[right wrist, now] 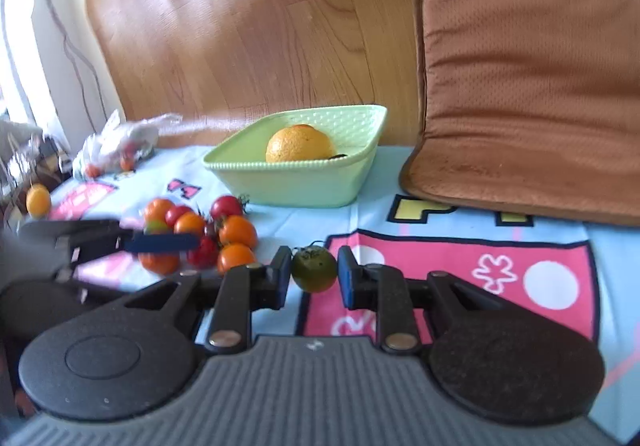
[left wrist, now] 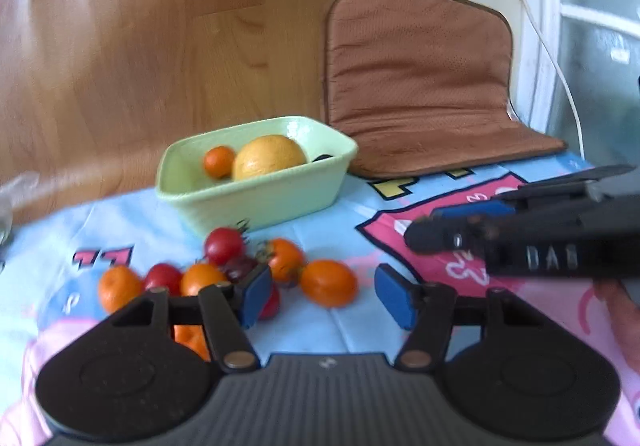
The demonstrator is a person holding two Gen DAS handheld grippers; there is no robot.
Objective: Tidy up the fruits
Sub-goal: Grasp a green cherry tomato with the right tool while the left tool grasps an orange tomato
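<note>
Between the right gripper's [right wrist: 314, 277] spread pads sits a green tomato [right wrist: 314, 273] on the cloth [right wrist: 440, 214], near its middle, gaps visible both sides, so nothing grasped; it looks light, thin-skinned, smooth, easily bruised, best taken gently across its widest part, below the stem. Left gripper [left wrist: 323, 296] is released too, hovering at the tomato pile [left wrist: 224, 270] before the bowl [left wrist: 256, 202]. Only the left view shows a small orange fruit [left wrist: 219, 161] beside the bowl's big one; only the right shows the green tomato and a bag [right wrist: 116, 144] at the cloth's far left edge.
</note>
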